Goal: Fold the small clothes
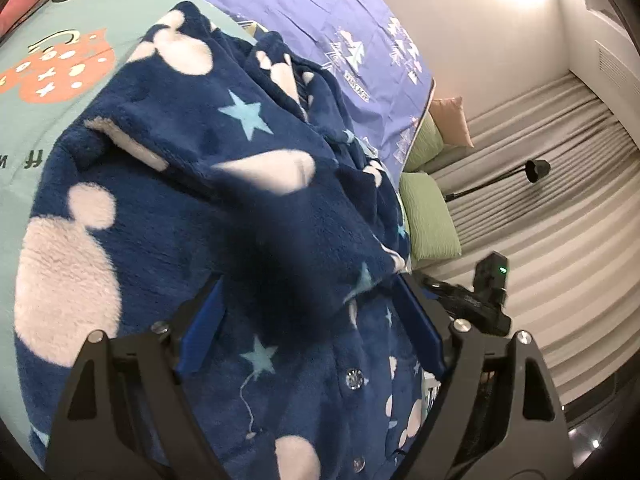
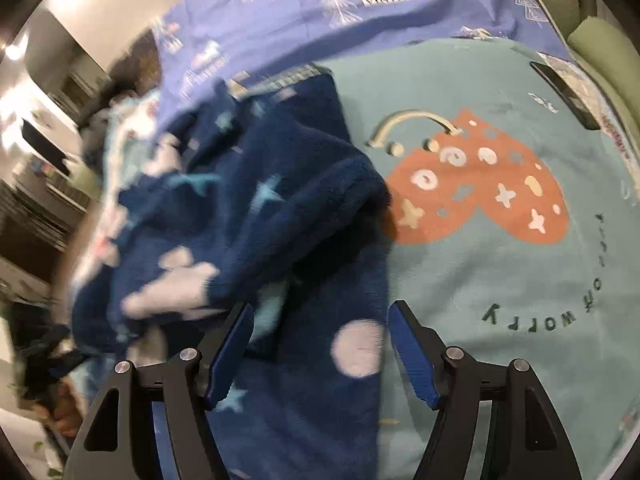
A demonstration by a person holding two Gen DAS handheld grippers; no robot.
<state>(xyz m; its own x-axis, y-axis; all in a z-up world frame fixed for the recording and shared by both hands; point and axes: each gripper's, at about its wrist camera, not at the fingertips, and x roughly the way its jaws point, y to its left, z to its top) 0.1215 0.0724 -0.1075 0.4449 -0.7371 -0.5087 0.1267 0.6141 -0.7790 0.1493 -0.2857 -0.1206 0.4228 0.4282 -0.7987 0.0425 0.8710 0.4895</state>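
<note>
The teal blanket (image 2: 500, 280) with its orange heart carries the navy fleece garment (image 1: 192, 248), which lies rumpled beside the heart, one flap thrown loosely over its buttoned front, so I judge the folding barely begun. The left gripper (image 1: 312, 320) and right gripper (image 2: 320, 352) both gape wide above the fleece, gripping nothing.

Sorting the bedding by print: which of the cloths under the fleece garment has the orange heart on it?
The teal blanket, directly under the navy fleece garment. Its orange heart sets it apart from the purple sheet beyond, which has white tree prints.
</note>
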